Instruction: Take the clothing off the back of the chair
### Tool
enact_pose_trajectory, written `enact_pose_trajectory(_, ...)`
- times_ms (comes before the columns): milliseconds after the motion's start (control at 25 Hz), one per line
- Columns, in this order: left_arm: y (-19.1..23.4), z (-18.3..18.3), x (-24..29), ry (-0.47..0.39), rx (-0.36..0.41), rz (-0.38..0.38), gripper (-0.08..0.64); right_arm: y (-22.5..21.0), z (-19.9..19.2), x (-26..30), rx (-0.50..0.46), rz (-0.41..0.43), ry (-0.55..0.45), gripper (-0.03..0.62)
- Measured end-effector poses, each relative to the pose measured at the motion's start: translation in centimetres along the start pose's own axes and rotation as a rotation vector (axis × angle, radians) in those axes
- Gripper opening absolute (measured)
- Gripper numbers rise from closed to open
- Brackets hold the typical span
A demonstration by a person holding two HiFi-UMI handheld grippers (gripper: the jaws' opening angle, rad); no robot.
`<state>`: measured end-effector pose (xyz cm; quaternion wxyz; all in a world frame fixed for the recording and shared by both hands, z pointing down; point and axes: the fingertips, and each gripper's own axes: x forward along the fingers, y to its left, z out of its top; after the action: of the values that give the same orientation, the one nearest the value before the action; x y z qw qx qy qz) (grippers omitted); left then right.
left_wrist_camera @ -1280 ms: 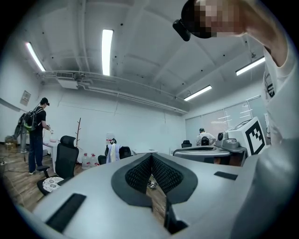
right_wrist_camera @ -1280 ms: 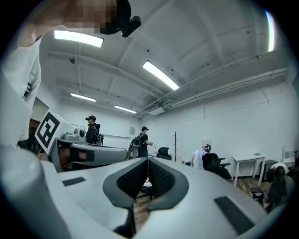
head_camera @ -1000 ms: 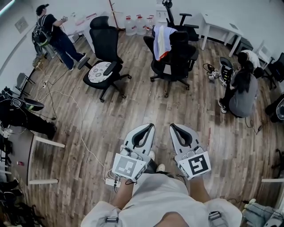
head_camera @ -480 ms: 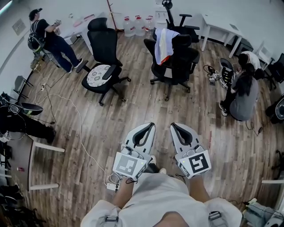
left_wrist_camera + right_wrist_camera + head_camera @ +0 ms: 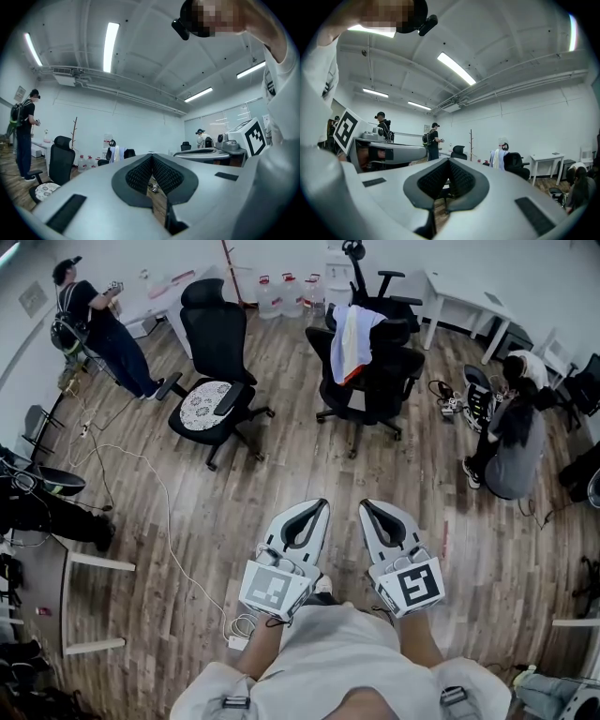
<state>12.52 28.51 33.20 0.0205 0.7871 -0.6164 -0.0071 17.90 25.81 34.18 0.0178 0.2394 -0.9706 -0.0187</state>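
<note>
Moved in a little: the chair (image 5: pixel 380 371) carrying the clothing (image 5: pixel 354 341) sits lower and nearer in the head view than a second ago, though it's still well apart from both grippers. Left gripper (image 5: pixel 317 507) and right gripper (image 5: pixel 368 507) are held level, side by side. Jaws are clenched on both, nothing between them. Clothing is draped over the chair back, white with blue and an orange edge, untouched.

Step in hand, as I read it: approach across the wood floor (image 5: pixel 281 465). Next move needs the gap closed and the jaws released, then a pinch on the fabric near the top of the backrest and a lift clear. Second black chair (image 5: pixel 211 381) stands left of the path.

Can't tell whether it's one garment or several, or how it hangs on the far side. It's tiny in both gripper views.
</note>
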Motion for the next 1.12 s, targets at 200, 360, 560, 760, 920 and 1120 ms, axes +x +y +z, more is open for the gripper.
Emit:
enact_pose_trajectory(200, 1.6, 0.1, 0.5, -0.009, -0.002, -0.029, 0.018, 0.2, 0.0, 1.5, -0.009, -0.029, 0.008, 0.02)
enact_pose_trajectory(360, 2.1, 0.0, 1.0, -0.01, -0.006, -0.048, 0.018, -0.1, -0.3, 2.0, -0.01, -0.053, 0.016, 0.02)
enact_pose_trajectory(560, 2.8, 0.1, 1.9, -0.003, -0.005, -0.072, 0.018, -0.7, -0.2, 2.9, -0.008, -0.07, 0.023, 0.021)
enact_pose_trajectory(760, 3.5, 0.2, 3.4, 0.003, 0.0, -0.078, 0.018, -1.9, -0.3, 3.9, 0.002, -0.074, 0.024, 0.021)
enact_pose_trajectory(920, 4.0, -0.1, 4.8, 0.01, 0.004, -0.073, 0.018, -3.1, -0.5, 5.0, 0.007, -0.065, 0.014, 0.02)
enact_pose_trajectory(1120, 5.3, -0.5, 7.0, 0.017, -0.005, -0.052, 0.018, -5.1, -0.9, 6.8, 0.009, -0.056, 0.012, 0.02)
